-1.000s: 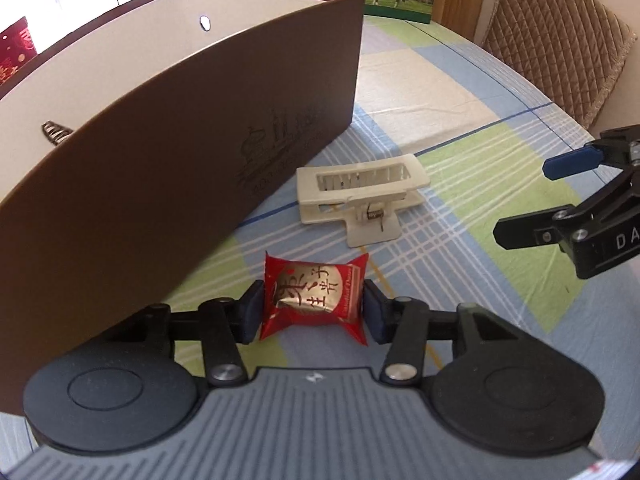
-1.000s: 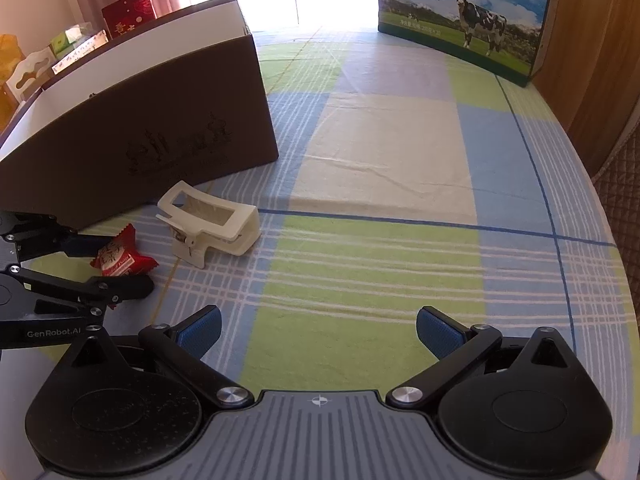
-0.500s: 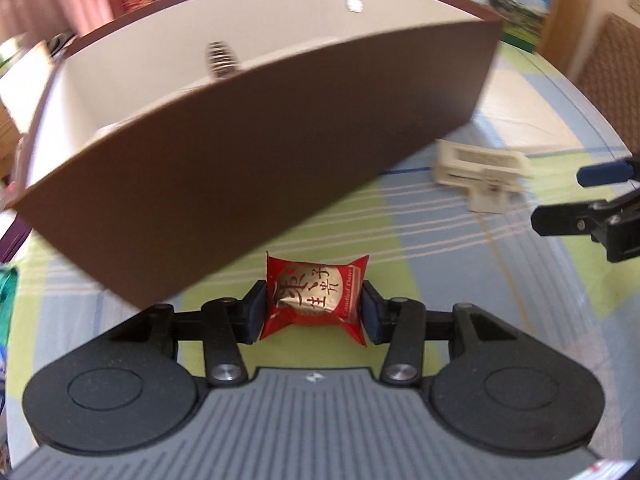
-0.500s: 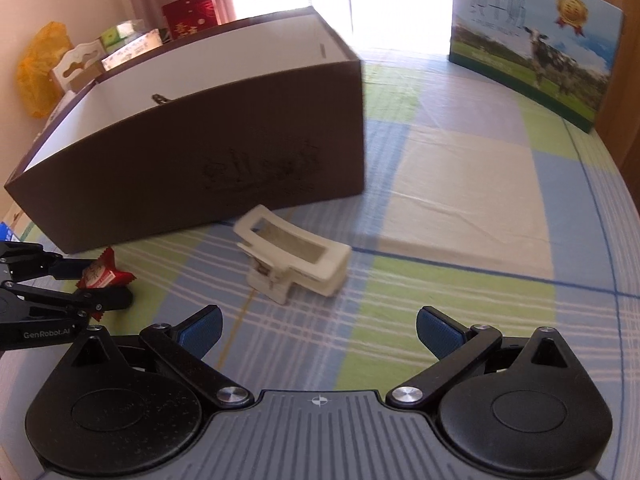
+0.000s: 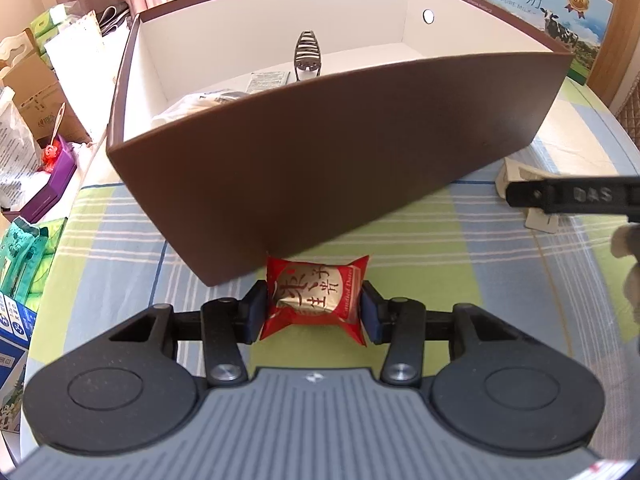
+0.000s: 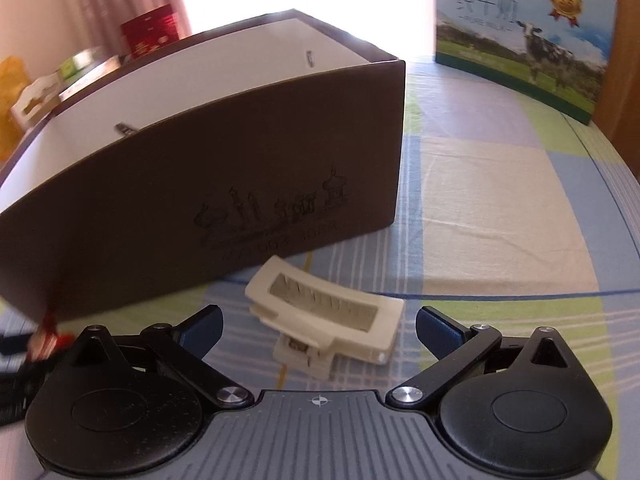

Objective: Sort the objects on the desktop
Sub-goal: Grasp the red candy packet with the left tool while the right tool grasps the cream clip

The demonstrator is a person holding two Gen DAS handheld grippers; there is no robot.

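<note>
My left gripper (image 5: 314,307) is shut on a red snack packet (image 5: 316,296) with gold lettering, held just in front of the near wall of a big brown box (image 5: 320,152). Inside the white-lined box lie a striped hair claw (image 5: 307,55), a sachet (image 5: 266,80) and a plastic bag. My right gripper (image 6: 319,325) stands open close over a cream hair clip (image 6: 328,316) on the tablecloth, its blue pads on either side and apart from the clip. The right gripper's finger (image 5: 572,196) shows at the left view's right edge, in front of the cream clip (image 5: 516,172).
A milk carton box (image 6: 524,40) stands at the table's far right. Boxes, bags and packets (image 5: 36,128) crowd the left beyond the table edge. Checked tablecloth (image 6: 500,208) stretches right of the brown box. A hand (image 5: 628,264) shows at the right edge.
The left gripper has carried the packet leftward and rolled level, so the box's inside now shows. The right gripper has moved in over the cream clip, which now lies between its fingers.
</note>
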